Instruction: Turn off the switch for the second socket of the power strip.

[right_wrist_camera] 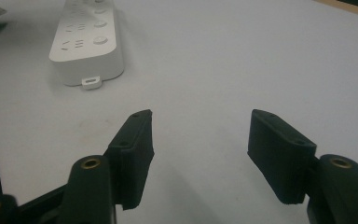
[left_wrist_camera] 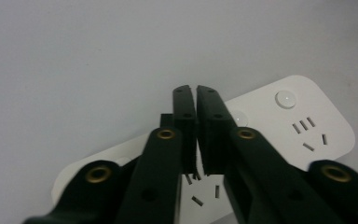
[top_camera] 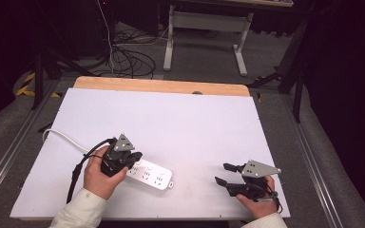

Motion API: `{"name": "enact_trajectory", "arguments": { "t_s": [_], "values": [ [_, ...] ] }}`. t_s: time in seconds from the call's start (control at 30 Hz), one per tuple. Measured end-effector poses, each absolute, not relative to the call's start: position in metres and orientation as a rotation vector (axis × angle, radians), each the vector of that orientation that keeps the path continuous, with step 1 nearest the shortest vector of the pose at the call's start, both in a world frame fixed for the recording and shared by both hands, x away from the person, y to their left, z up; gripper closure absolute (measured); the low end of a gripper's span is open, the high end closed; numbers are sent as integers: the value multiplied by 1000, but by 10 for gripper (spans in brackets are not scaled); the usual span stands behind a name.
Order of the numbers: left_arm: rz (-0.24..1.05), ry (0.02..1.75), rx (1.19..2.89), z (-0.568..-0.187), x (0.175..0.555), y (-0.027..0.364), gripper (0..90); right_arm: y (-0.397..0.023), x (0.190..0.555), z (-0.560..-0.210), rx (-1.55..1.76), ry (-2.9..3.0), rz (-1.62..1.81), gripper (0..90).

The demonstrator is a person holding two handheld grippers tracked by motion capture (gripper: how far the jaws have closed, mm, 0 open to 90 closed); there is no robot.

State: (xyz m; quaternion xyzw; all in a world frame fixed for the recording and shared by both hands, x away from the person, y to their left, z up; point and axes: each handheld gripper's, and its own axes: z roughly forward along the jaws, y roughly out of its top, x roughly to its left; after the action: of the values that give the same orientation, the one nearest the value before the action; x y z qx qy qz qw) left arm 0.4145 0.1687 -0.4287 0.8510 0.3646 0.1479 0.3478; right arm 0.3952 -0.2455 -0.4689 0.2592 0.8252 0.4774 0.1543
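left hand-held gripper (top_camera: 132,158) is sitting over the near-left end of the white power strip (top_camera: 149,174), its jaws pressed almost together with only a thin slit between them; in the left gripper view (left_wrist_camera: 196,100) the pads are pinching nothing, and they are covering the middle of the strip, so whether the tips are touching its top cannot be told. the left end of the strip is lying hidden under the gripper body and the left hand (top_camera: 100,176) in the high view. the white cord (top_camera: 62,136) is running from under that hand toward the table's left edge. the left hand is wrapping the gripper from behind, jaws angling forward and down.

right hand-held gripper (top_camera: 224,174) is resting low at the near-right corner, well apart from the strip, jaws spread wide and empty (right_wrist_camera: 198,140), pointing left toward it. the right hand (top_camera: 256,197) is being cut off by the bottom edge.

the table (top_camera: 180,123) is carrying a white sheet with a wooden strip showing along the far edge. the room beyond is lying dark, with cables (top_camera: 128,57) on grey floor and a white frame (top_camera: 206,28).
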Motion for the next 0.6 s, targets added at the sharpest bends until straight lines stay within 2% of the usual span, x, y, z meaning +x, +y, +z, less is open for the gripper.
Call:
{"name": "enact_trajectory", "arguments": {
  "t_s": [0.1,0.13,0.17,0.2,0.33,0.43,0.6],
  "values": [
    [388,937,2197,-427,414,170,770,-245,395,-469,743,2367,1368,407],
    [390,934,2189,-426,413,170,655,-246,396,-469,744,2366,1369,407],
    [393,937,2180,-425,413,170,655,-246,396,-469,744,2366,1369,407],
    [410,934,2166,-424,411,171,578,-246,396,-469,745,2366,1369,407],
    [468,898,2134,-420,407,172,510,-245,396,-469,747,2370,1367,407],
    [477,876,2123,-419,406,174,413,-245,396,-469,746,2370,1369,407],
    [468,864,2106,-417,405,176,371,-246,395,-469,745,2366,1370,407]
  ]
}}
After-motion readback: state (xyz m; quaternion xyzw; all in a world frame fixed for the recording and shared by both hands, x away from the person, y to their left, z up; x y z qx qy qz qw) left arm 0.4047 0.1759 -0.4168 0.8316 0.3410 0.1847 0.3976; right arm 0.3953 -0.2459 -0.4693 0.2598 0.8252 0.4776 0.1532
